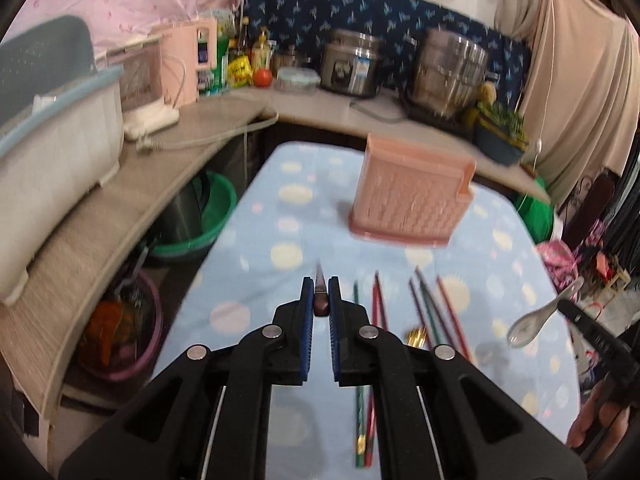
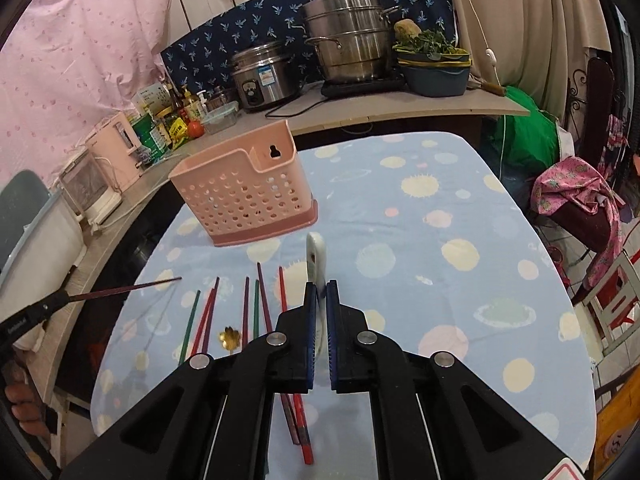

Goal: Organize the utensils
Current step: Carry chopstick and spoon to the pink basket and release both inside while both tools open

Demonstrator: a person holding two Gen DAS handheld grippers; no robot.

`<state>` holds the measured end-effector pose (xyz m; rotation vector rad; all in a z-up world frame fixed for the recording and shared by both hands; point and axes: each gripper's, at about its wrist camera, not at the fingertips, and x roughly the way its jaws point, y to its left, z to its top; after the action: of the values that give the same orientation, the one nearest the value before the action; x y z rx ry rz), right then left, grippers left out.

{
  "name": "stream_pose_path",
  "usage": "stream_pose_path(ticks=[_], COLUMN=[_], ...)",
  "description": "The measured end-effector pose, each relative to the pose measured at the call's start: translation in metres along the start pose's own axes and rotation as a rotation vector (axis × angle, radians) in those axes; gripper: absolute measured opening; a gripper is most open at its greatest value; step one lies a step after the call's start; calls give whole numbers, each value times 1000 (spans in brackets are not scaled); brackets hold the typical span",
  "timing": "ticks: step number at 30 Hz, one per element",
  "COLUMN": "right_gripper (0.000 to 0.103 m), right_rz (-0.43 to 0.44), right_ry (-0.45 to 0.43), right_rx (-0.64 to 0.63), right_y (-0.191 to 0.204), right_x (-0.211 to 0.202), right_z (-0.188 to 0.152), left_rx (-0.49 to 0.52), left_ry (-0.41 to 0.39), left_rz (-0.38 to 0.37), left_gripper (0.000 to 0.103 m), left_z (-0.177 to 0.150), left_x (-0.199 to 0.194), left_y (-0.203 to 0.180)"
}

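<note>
A pink perforated utensil basket [image 1: 412,194] [image 2: 246,192] stands on the blue dotted tablecloth [image 1: 304,216] [image 2: 420,240]. My left gripper [image 1: 321,294] is shut on a dark brown chopstick [image 1: 320,292], held above the cloth; in the right wrist view that chopstick [image 2: 128,289] juts out from the left gripper [image 2: 60,298] at the left edge. My right gripper [image 2: 321,294] is shut on a white ceramic spoon [image 2: 316,256], also lifted; the left wrist view shows the spoon [image 1: 536,322] at the right. Several coloured chopsticks [image 1: 424,308] [image 2: 248,308] and a small gold spoon [image 2: 229,338] lie on the cloth.
A counter [image 1: 132,184] curves along the left and back, carrying a dish bin [image 1: 52,140], bottles, a rice cooker [image 2: 260,80], a steel steamer pot [image 2: 348,38] and a bowl of greens [image 2: 436,66]. Green basins [image 1: 204,216] sit under the counter. A chair with pink cloth [image 2: 576,192] stands right.
</note>
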<state>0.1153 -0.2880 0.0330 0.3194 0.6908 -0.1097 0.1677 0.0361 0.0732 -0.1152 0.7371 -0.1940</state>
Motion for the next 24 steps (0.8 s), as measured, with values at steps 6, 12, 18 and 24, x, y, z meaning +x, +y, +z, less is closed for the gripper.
stream_pose_path(ticks=[6,12,18,24], right_gripper=[5,5,5,5], right_rz=[57,80,126,125], right_ry=[-41,-74,-85,-60], right_rx=[8,-1,36,41], right_y=[9,23,28,35], right_x=[11,33,68,110], right_z=[53,101,143,164], left_rx=[-5,8,16,18], left_ry=[-106,-219,-347,-418], left_rz=[-40,-69,-78,-69], left_gripper=[7,7,7,7], left_z=[72,133,183,218], left_x=[-11,-25,-32,-6], left_y=[-11,-29,-52,-68])
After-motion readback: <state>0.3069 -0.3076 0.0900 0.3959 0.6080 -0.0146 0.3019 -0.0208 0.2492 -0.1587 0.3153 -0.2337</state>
